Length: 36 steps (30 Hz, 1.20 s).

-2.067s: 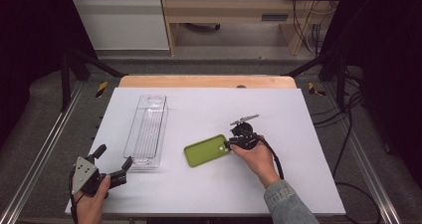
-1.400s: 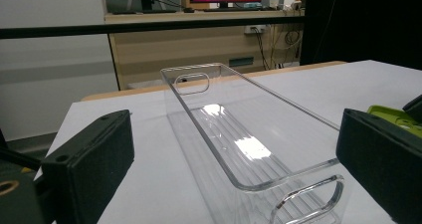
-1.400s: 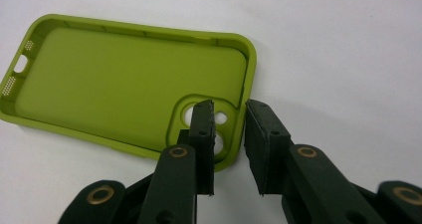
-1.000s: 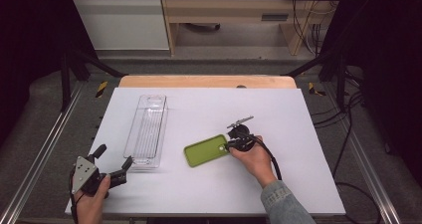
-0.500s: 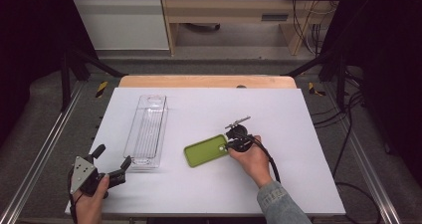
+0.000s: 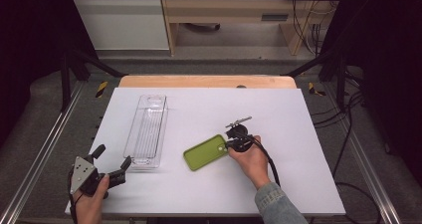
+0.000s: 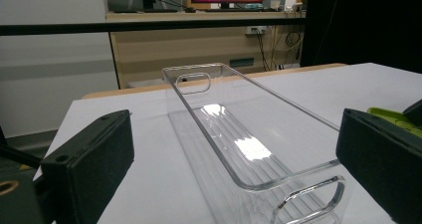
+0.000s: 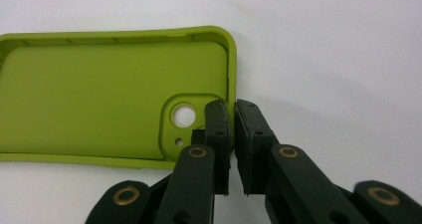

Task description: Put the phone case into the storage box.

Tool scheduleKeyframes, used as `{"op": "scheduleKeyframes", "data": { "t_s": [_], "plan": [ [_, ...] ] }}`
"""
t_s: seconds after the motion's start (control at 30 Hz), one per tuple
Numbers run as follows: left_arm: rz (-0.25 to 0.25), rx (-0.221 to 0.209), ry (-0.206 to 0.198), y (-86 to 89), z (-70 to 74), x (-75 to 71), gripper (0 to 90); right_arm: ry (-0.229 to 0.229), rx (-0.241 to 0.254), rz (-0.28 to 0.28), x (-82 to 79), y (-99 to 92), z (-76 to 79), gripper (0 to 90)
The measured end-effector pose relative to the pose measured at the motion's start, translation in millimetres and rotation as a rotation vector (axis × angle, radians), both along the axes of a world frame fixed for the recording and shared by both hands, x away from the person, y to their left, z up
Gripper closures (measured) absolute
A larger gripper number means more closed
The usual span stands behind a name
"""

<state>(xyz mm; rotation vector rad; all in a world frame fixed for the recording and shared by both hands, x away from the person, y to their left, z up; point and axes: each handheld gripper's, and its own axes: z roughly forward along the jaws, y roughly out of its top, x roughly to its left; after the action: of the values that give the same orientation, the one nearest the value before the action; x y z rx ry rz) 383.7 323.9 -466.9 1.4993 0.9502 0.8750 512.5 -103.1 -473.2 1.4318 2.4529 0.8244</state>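
Silicone, by the look of it: the green phone case lies open side up on the white surface, near the middle and just right of the clear plastic tray, and we judge it light, soft and bendy, with a matte skin that should not slip much. A thin wall like this will flex if pulled hard, so we would take it by the rim at the camera-cutout end, where the corner stiffens it, and lift gently to keep it from folding. The right tool is doing just that: in the right gripper view its two black jaws have just been closing and now stand almost together, pinching the short end wall of the case beside the lens hole, one jaw inside the shell and one outside. The case looks flat on the surface, not yet lifted. The left tool rests at the near left corner, its jaws wide apart and holding nothing, facing the near end of the tray without touching it.
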Motion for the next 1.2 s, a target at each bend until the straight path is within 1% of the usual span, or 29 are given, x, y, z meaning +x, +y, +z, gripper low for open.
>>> {"op": "scheduleKeyframes", "data": {
  "t_s": [0.1,0.13,0.17,0.2,0.23,0.27,0.3,0.33,0.4,0.43,0.53,0.6,0.63,0.67,0.7,0.73,0.77,0.8,0.83,0.87,0.9,0.93,0.97,1.03,1.13,1.17,1.2],
  "plan": [
    [0.003,-0.005,-0.001,1.6,0.1,-0.6,1.2,-0.012,-0.001,0.003,0.0,0.3,2.7,85.1],
    [0.006,-0.009,-0.001,2.4,0.0,-0.1,1.3,-0.035,0.003,0.008,-0.8,0.9,8.1,85.3],
    [0.006,-0.009,-0.001,2.4,0.0,-0.1,1.3,-0.055,-0.002,0.011,-1.4,1.6,11.1,87.7],
    [0.006,-0.01,0.0,2.7,-0.1,0.3,1.3,-0.055,-0.002,0.011,-1.4,1.6,11.1,87.7],
    [0.007,-0.014,0.001,2.6,-0.1,0.6,1.3,-0.08,-0.034,0.017,-2.7,3.1,14.1,88.2],
    [0.007,-0.018,0.002,2.4,0.0,0.6,1.3,-0.1,-0.052,0.03,-3.8,4.3,16.7,88.3],
    [0.006,-0.019,-0.001,1.3,0.6,0.2,1.3,-0.128,-0.05,0.037,-5.8,5.1,22.2,88.3],
    [0.006,-0.019,-0.001,1.3,0.6,0.2,1.3,-0.128,-0.05,0.037,-5.8,5.1,22.2,88.3],
    [0.002,-0.019,-0.003,0.0,1.2,-0.2,1.3,-0.159,-0.076,0.048,-7.3,6.1,27.7,88.3],
    [-0.004,-0.008,0.001,-1.2,0.7,0.0,1.3,-0.18,-0.097,0.063,-8.4,6.0,33.3,88.3],
    [-0.007,-0.011,0.002,-1.7,0.7,0.0,1.3,-0.206,-0.112,0.07,-9.9,4.3,41.0,88.3],
    [-0.007,-0.012,0.003,-1.4,0.7,-0.4,1.3,-0.213,-0.12,0.07,-10.1,3.3,43.7,88.3],
    [-0.006,-0.016,0.004,-0.9,0.7,-1.0,1.3,-0.229,-0.136,0.072,-10.0,1.2,48.1,88.3],
    [-0.005,-0.024,0.006,-0.4,1.0,-1.7,1.3,-0.229,-0.136,0.072,-10.0,1.2,48.1,88.3],
    [-0.005,-0.032,0.005,1.4,2.2,-2.9,1.3,-0.246,-0.163,0.078,-10.0,-0.5,51.9,88.3],
    [-0.005,-0.032,0.005,1.4,2.2,-2.9,1.2,-0.246,-0.163,0.078,-10.0,-0.5,51.9,88.3],
    [-0.004,-0.038,0.004,2.9,3.1,-3.4,1.1,-0.269,-0.186,0.084,-10.4,-1.7,55.7,88.3],
    [-0.004,-0.038,0.004,2.9,3.1,-3.4,1.1,-0.269,-0.186,0.084,-10.4,-1.7,55.7,88.3],
    [-0.004,-0.043,0.004,3.6,3.6,-3.7,1.1,-0.277,-0.201,0.09,-10.5,-2.7,57.7,88.3],
    [-0.005,-0.051,0.004,3.7,4.3,-3.9,1.1,-0.291,-0.205,0.088,-10.6,-3.6,59.0,88.3],
    [-0.004,-0.049,0.012,2.7,5.3,-4.1,1.2,-0.307,-0.213,0.087,-11.5,-6.1,62.5,88.3],
    [-0.004,-0.049,0.012,2.7,5.3,-4.1,1.4,-0.307,-0.213,0.087,-11.5,-6.1,62.5,88.3],
    [-0.004,-0.061,0.033,0.3,5.7,-4.9,1.5,-0.322,-0.218,0.087,-13.1,-9.5,66.9,88.3],
    [-0.01,-0.062,0.059,-3.5,7.2,-6.6,1.5,-0.342,-0.22,0.09,-14.8,-13.0,71.6,88.3],
    [-0.023,-0.046,0.074,-8.5,11.3,-11.2,1.5,-0.378,-0.218,0.096,-16.6,-16.9,78.3,88.3],
    [-0.025,-0.04,0.078,-9.4,13.5,-11.9,1.6,-0.384,-0.219,0.097,-16.9,-18.1,80.1,88.3],
    [-0.035,-0.041,0.091,-11.3,16.0,-12.1,1.8,-0.384,-0.211,0.098,-17.1,-19.3,81.6,88.3]
  ]
}}
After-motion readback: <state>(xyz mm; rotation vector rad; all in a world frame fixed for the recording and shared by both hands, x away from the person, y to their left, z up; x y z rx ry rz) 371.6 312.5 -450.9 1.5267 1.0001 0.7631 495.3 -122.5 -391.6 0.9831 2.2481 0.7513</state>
